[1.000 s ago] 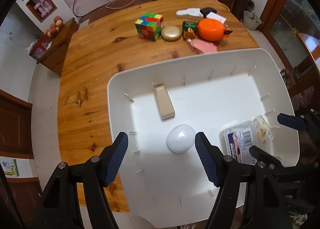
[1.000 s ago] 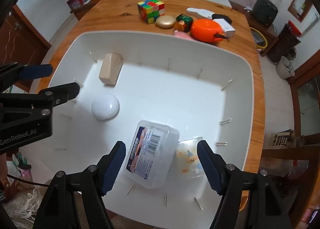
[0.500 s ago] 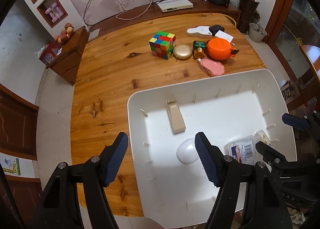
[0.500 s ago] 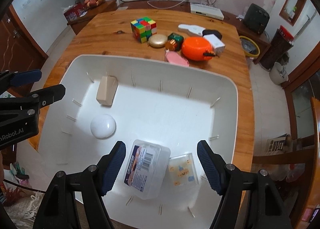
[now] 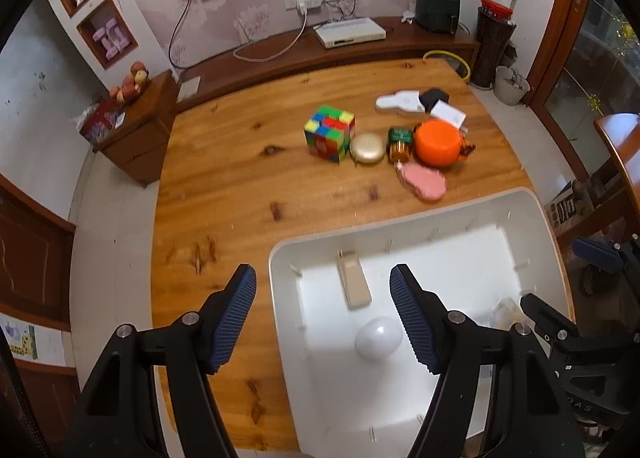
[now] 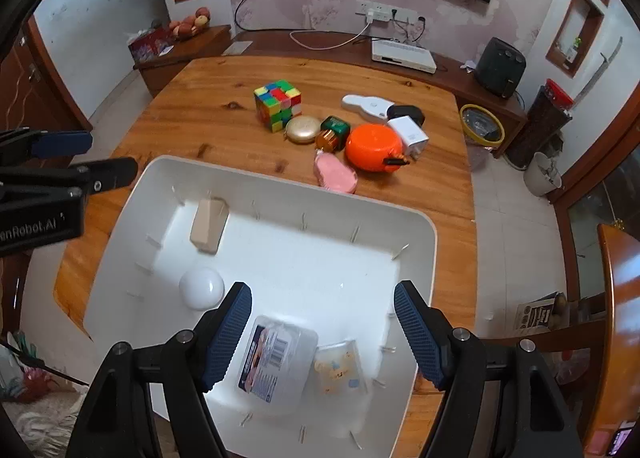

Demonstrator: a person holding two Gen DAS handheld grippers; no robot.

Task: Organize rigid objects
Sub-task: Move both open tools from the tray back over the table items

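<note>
Here both the left tongs (image 5: 323,312) and right tongs (image 6: 323,328) hover wide open, empty, above the smooth white bin (image 6: 420,230) on the knotty wooden table (image 5: 240,185).

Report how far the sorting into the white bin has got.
Done: four things lie in the white bin: tan block, white dome, clear labelled box, small clear case. In hand: nothing; left tool and right tool are open. Left: the cube, gold compact, green jar, orange pot, pink piece and others on the table.
</note>
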